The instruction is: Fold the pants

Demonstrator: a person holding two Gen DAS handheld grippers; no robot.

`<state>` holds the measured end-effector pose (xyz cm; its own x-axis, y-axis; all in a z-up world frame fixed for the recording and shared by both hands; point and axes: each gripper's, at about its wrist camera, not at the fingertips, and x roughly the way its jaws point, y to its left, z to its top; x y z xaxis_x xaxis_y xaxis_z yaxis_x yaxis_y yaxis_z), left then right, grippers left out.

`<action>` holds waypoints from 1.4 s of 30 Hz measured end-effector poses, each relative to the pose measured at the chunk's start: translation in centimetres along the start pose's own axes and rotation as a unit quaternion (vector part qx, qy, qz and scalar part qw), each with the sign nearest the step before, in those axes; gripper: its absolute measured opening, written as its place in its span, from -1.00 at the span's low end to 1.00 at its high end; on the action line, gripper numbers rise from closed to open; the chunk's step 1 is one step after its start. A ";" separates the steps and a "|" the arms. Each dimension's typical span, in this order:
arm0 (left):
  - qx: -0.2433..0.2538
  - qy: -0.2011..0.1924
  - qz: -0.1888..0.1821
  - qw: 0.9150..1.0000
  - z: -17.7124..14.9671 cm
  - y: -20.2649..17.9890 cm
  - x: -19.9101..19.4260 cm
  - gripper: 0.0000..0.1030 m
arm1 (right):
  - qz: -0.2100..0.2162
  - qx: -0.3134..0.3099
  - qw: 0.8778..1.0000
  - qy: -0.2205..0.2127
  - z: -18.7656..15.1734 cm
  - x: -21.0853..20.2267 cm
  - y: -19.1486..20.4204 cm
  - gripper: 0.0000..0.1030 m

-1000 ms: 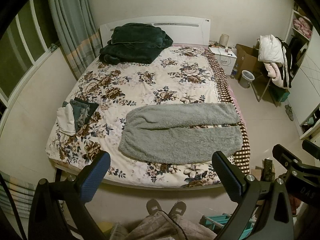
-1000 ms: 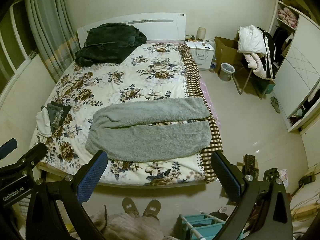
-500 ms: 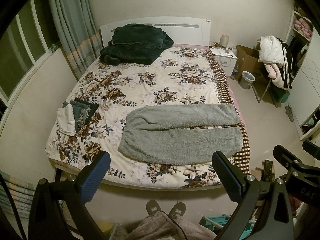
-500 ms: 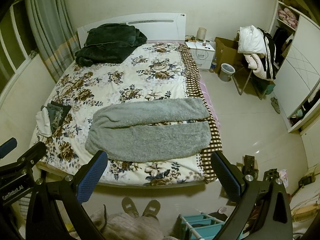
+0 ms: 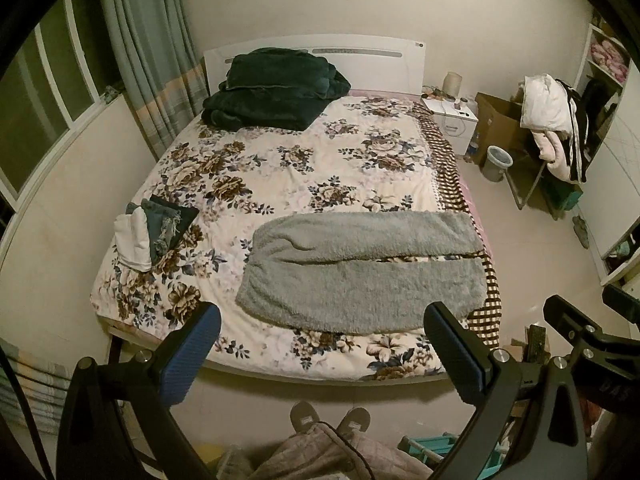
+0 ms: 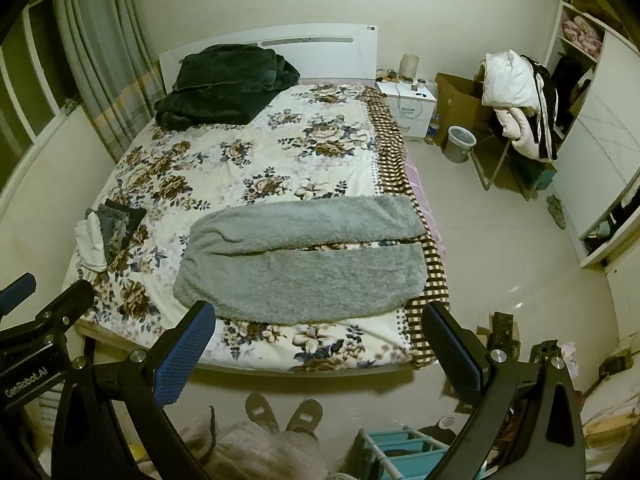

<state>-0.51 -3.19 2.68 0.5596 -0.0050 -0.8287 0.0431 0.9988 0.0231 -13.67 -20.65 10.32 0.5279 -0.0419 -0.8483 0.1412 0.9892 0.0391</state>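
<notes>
On the near half of the bed [image 5: 280, 168], the grey fleece pants [image 5: 360, 272] are lying flat across the floral cover, waistband toward the left, both legs running out to the right with a thin strip of bedspread showing between them. Starting at the left, a small pile of folded clothes [image 5: 148, 232] is sitting near the bed's left edge, well apart from the waistband, so it is not crowding the work. The left gripper [image 5: 320, 356] is hovering over the foot of the bed with its blue-padded fingers [image 5: 188, 356] spread wide and gripping nothing; the pants are lying beyond its tips, untouched. Moving right, the right gripper [image 6: 316, 356] is hanging in the same pose, fingers parted and empty, aimed at the near leg.

The step in hand looks like the first fold, laying one leg over the other. To do it well, I would judge that the left gripper should be pinching the near corner of the waistband while the right is taking the near leg's cuff [image 6: 412, 276], both biting through the thick pile. Lifting together and carrying evenly toward the far leg should be keeping the edge straight. Fleece this bulky is likely clinging to the cover, so a low drag risks bunching it.
</notes>
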 end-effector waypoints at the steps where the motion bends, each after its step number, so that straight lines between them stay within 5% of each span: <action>1: -0.001 -0.004 0.001 1.000 -0.1 0.0 0.0 1.00 | 0.001 0.001 1.000 -0.001 0.1 0.1 -0.2 1.00; 12: -0.020 -0.020 0.038 0.999 3.0 -0.2 7.6 1.00 | -0.014 0.018 1.000 -0.018 4.3 7.7 -2.3 1.00; 23: 0.015 0.039 0.039 0.998 9.9 -0.8 24.4 1.00 | -0.061 0.033 0.998 0.001 13.4 23.9 -3.1 1.00; 34: 0.093 0.110 0.063 0.988 17.5 -2.3 49.5 1.00 | -0.072 0.015 0.991 0.108 23.7 54.6 -3.8 1.00; 38: 0.139 0.163 0.055 0.975 18.0 -4.2 60.3 1.00 | -0.072 -0.028 0.984 0.162 25.4 68.2 -3.8 1.00; 42: 0.193 0.205 0.058 0.958 17.4 -6.5 70.2 1.00 | -0.075 -0.110 0.962 0.239 24.8 81.7 -2.7 1.00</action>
<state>52.88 -10.88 -45.96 0.2109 0.2027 -0.9563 0.3478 0.8987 0.2672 49.80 -30.24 -46.00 0.0632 -0.1691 -0.9836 -0.0216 0.9851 -0.1707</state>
